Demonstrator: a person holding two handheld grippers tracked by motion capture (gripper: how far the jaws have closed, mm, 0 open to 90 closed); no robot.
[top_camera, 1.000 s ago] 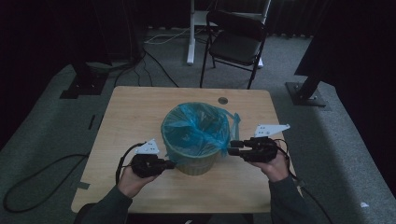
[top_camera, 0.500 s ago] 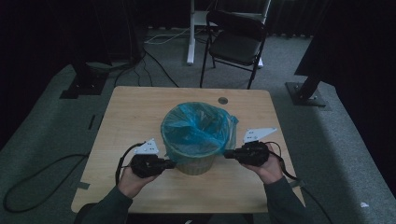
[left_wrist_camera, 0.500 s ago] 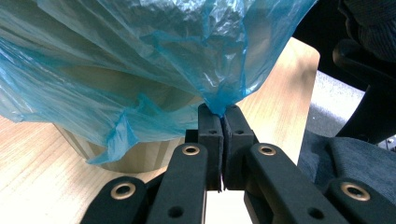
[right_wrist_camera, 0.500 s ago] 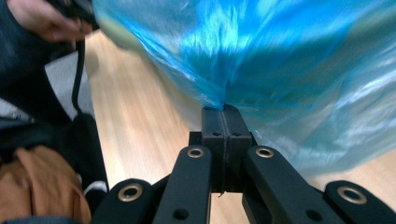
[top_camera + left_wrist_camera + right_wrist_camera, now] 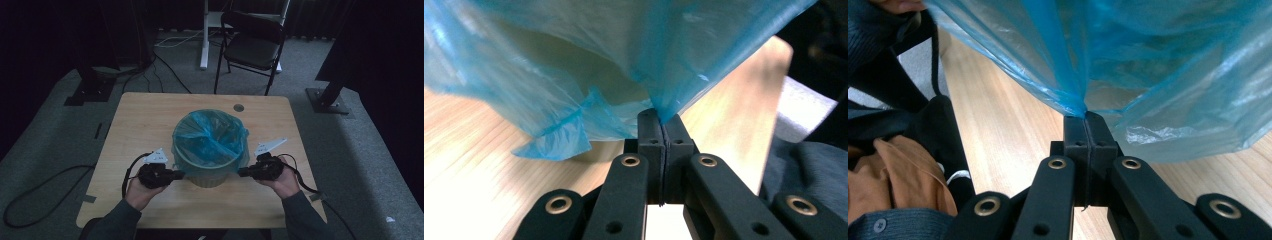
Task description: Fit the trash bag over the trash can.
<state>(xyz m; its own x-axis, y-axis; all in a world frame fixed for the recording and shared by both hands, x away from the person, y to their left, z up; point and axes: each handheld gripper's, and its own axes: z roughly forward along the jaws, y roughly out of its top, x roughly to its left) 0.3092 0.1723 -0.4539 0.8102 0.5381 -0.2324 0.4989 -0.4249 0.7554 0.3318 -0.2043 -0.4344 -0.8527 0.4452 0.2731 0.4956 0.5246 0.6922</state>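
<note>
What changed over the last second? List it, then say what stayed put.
The right claw came down along the bin and has just closed, pinching the bag hem. The left claw stayed shut on the bag's other side. Bin and table did not shift.

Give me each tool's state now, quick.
Left tool: shut on the blue bag liner.
Right tool: shut on the same liner.
</note>
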